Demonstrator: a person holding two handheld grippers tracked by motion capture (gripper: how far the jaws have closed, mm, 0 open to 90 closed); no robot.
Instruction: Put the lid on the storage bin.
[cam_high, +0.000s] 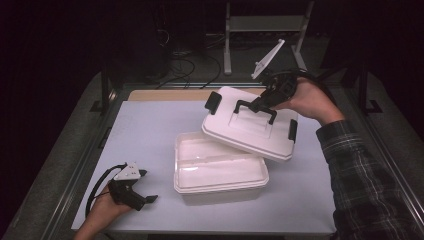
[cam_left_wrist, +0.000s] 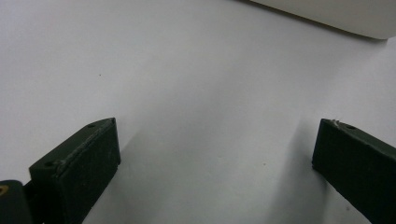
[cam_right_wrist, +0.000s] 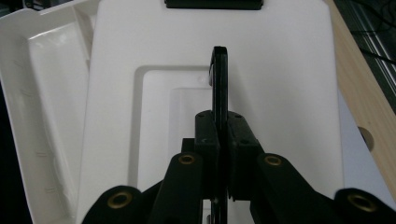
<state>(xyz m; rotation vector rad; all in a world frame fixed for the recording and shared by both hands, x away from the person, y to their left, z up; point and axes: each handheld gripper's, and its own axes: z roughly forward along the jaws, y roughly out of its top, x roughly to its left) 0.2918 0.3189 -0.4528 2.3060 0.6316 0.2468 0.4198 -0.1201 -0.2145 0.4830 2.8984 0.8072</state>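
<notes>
A white plastic box stands uncovered in the middle of the white table sheet. Its white lid with black side latches hangs tilted above the box's far right part. My right gripper is shut on the lid's black handle. In the right gripper view the two pads pinch the thin handle over the lid, with the box below at the left. My left gripper rests low at the table's near left, jaws wide apart. Between its pads lies only bare sheet.
A wooden board edge shows behind the sheet at the back. Metal rails run along both table sides. A white frame and cables stand on the dark floor beyond. The box's corner lies ahead of the left gripper.
</notes>
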